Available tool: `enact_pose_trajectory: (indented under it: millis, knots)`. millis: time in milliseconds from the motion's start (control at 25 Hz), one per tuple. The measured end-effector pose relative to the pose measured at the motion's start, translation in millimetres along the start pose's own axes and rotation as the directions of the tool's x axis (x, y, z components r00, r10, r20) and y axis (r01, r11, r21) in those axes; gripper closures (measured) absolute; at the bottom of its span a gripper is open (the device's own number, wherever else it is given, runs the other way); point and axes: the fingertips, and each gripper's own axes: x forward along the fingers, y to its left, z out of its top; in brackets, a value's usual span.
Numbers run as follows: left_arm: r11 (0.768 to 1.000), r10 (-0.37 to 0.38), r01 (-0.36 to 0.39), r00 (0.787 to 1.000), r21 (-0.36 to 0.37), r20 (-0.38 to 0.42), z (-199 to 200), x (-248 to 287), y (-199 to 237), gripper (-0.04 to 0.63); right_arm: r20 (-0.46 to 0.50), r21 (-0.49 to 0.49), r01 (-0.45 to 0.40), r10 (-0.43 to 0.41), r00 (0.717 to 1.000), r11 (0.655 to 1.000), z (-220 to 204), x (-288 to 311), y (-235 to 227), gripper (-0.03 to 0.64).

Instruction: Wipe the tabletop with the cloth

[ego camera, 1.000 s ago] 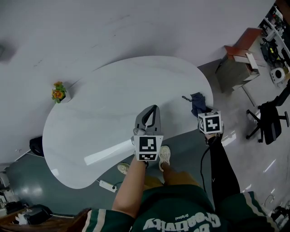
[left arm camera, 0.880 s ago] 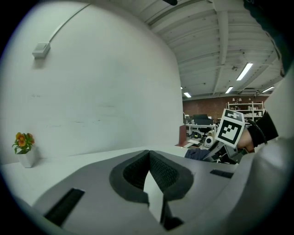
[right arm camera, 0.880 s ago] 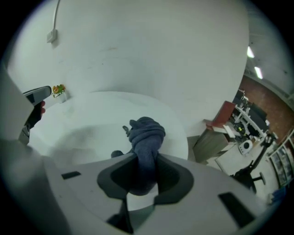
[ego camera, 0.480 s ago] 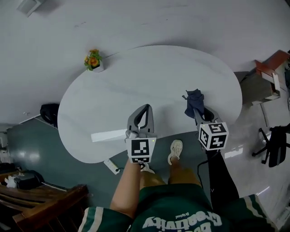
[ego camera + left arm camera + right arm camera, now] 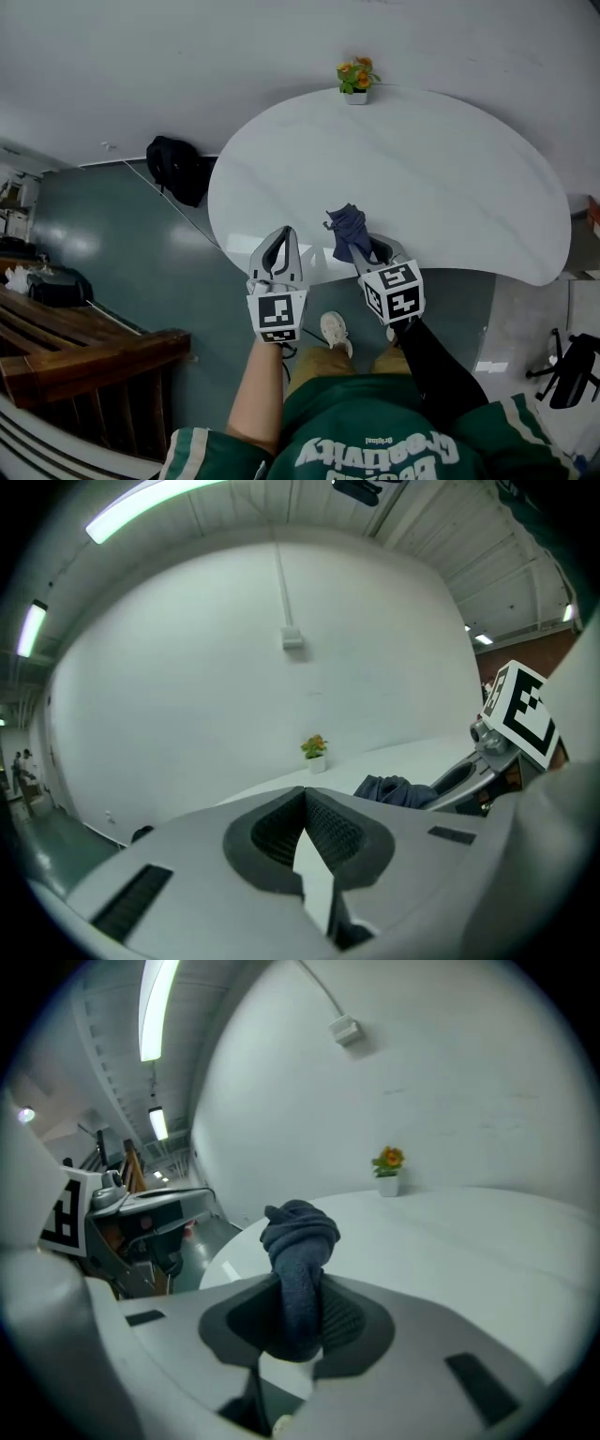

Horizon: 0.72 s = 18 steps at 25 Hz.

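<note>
White wall (image 5: pixel 141 56), grey-green floor (image 5: pixel 141 272) — wooden furniture (image 5: pixel 84 352) left.

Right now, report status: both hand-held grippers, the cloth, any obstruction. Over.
Left hand-held gripper shut, empty. Right hand-held gripper shut on the bunched cloth, over the table's near edge. Only a potted plant, at the far edge.

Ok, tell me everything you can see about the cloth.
The cloth is dark blue-grey soft fabric, bunched into a crumpled wad. The right gripper is shut on its lower part, and the wad sticks out past the jaws. It hangs over the near edge of the white table; whether it touches the top isn't clear.
</note>
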Motion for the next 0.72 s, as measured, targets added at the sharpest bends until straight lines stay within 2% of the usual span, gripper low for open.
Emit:
enact_pose_trajectory:
  millis: [160,320,560,720]
  knots:
    - [0.996,0.092,-0.092,0.996,-0.020,-0.006,-29.3,-46.6,81.6,0.594,-0.034,-0.049,-0.090,0.088,0.996,0.995,-8.6,55.6,102.3,0.522]
    - [0.986,0.158,-0.159,0.987,-0.044,-0.020,-54.3,-83.7,137.1,0.594,-0.098,-0.076,-0.138,0.130,0.987,0.987,-30.0,97.2,171.8,0.522]
    - [0.978,0.188,-0.192,0.981,-0.078,-0.054,-85.4,-113.1,174.1,0.594,-0.219,-0.108,-0.122,0.096,0.971,0.987,-75.1,128.6,203.8,0.523]
    - [0.981,0.157,-0.162,0.986,-0.109,-0.054,-90.2,-110.0,167.0,0.594,-0.222,-0.127,-0.096,0.066,0.973,0.987,-78.6,126.6,192.3,0.525]
